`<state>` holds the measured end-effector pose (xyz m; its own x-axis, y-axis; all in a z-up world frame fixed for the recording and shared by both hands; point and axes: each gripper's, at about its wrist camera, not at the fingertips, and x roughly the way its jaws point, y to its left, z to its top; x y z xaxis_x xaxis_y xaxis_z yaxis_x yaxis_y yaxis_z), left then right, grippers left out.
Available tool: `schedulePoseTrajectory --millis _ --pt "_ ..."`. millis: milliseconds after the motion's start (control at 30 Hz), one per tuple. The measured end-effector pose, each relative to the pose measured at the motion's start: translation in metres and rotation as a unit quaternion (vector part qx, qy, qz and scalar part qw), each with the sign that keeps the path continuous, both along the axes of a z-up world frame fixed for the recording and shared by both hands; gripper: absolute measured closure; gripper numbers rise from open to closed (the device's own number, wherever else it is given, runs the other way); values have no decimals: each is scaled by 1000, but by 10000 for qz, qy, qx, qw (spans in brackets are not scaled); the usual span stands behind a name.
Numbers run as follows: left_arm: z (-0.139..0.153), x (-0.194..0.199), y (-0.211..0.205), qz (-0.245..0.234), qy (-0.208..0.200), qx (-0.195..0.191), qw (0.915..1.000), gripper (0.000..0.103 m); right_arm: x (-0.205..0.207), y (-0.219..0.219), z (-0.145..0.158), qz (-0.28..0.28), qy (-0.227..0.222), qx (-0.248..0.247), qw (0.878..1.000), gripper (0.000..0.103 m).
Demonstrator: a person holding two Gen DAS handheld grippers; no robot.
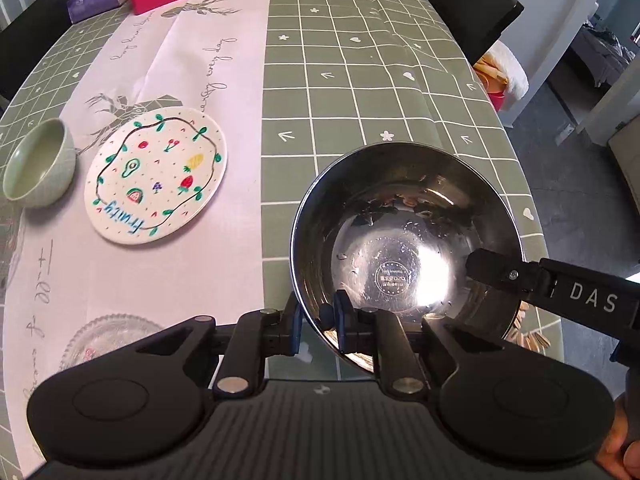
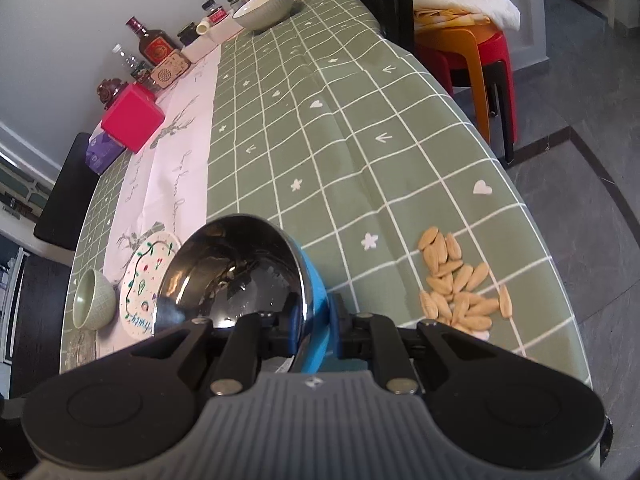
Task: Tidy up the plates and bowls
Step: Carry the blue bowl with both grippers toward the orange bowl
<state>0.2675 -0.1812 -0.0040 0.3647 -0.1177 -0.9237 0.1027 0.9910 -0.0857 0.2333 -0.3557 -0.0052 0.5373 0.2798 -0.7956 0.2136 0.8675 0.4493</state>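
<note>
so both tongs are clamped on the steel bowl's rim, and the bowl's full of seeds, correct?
Not full. The left wrist view shows the steel bowl empty, just bare shiny metal. The seeds lie loose on the tablecloth beside it. Left tongs and right tongs are both clamped on its rim.

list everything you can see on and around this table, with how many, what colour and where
steel bowl: one, shiny inside, blue outside, held tilted above the near table edge
plate: one, white with fruit drawings, on the pale runner
small bowl: one, green, left of the plate
large bowl: one, green, far end
glass dish: one, clear, near left
seeds: a pile, tan, near right
box: one, pink, far left
stools: stacked, orange and red, beside the table
left gripper: shut on the bowl's rim
right gripper: shut on the opposite rim
</note>
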Motion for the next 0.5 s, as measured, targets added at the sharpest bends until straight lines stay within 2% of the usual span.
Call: schedulePoseTrajectory --millis 133,267,500 --pt "10 -28 19 159 -21 -95 9998 85 -20 16 15 192 -33 -98 9998 90" --pt "28 -62 42 221 -281 141 9993 85 -45 44 27 530 -125 -174 9984 90" --pt "51 -117 110 534 -390 156 9977 85 -91 112 55 1246 -396 -175 9913 89"
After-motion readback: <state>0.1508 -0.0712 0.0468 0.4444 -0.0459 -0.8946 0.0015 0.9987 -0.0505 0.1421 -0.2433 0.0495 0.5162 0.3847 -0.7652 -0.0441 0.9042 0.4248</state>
